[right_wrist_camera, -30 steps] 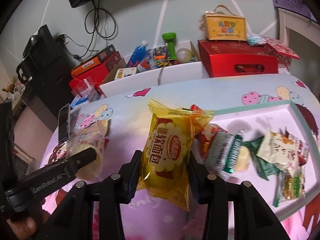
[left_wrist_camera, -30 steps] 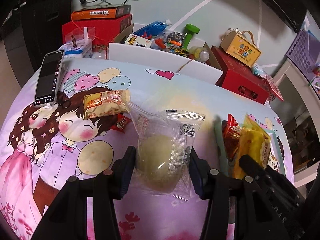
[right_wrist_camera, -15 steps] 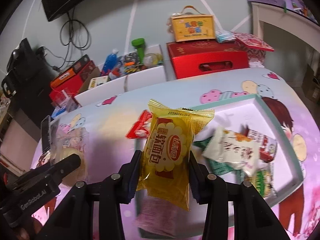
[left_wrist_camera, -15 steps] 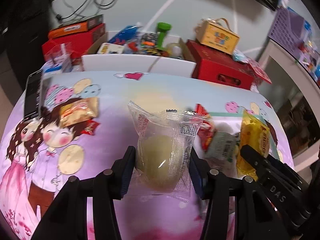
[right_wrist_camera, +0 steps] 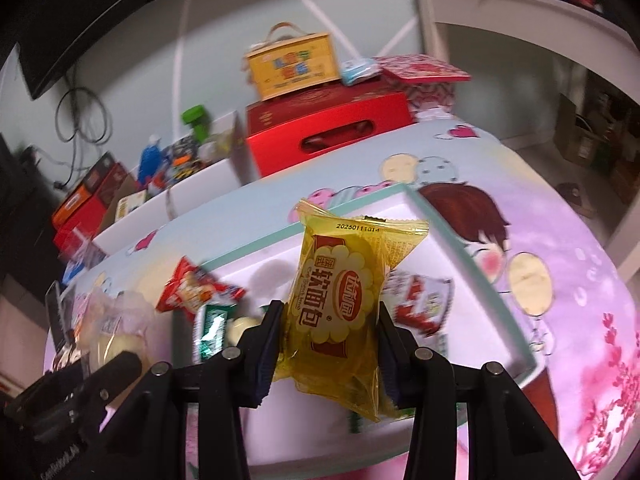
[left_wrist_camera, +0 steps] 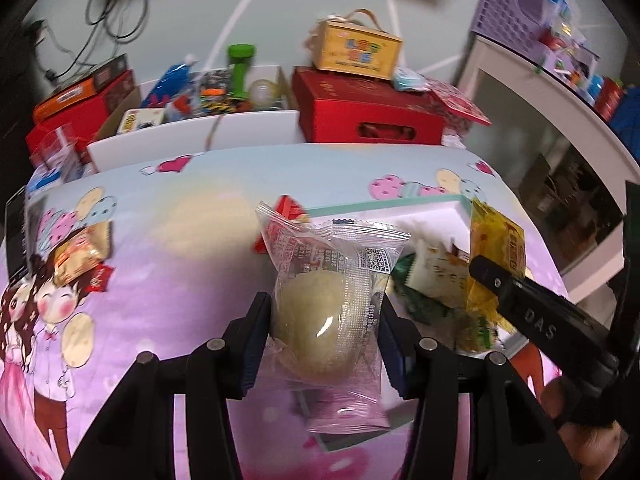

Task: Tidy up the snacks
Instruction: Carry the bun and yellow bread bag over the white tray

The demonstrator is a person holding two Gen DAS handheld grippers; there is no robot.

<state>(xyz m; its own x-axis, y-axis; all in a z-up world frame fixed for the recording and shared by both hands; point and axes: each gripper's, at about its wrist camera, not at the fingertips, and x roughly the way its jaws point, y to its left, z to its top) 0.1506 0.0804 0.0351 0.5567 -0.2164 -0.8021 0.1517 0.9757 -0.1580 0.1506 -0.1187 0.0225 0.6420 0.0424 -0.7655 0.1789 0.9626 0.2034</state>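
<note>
My left gripper (left_wrist_camera: 322, 340) is shut on a clear-wrapped pale round cake (left_wrist_camera: 320, 320), held above the near left edge of a white tray with a teal rim (left_wrist_camera: 384, 205). My right gripper (right_wrist_camera: 330, 344) is shut on a yellow soft-bread packet (right_wrist_camera: 340, 300), hanging over the same tray (right_wrist_camera: 472, 256). Several packets lie in the tray: a green-white one (left_wrist_camera: 432, 280), a red one (right_wrist_camera: 192, 288) at its left edge and a red-white one (right_wrist_camera: 424, 304). The right gripper with its yellow packet (left_wrist_camera: 496, 248) shows at the right of the left wrist view.
On the cartoon tablecloth (left_wrist_camera: 160, 280), an orange snack packet (left_wrist_camera: 80, 248) and a small red one (left_wrist_camera: 98, 282) lie at the left, near a phone (left_wrist_camera: 16, 232). Behind the table stand a white box of clutter (left_wrist_camera: 200, 132), red boxes (left_wrist_camera: 368, 112) and a yellow carton (left_wrist_camera: 356, 46).
Both grippers have swung right, carrying their packets from the open tablecloth to over the tray. The loose snacks at the left have dropped further toward the edge of view.
</note>
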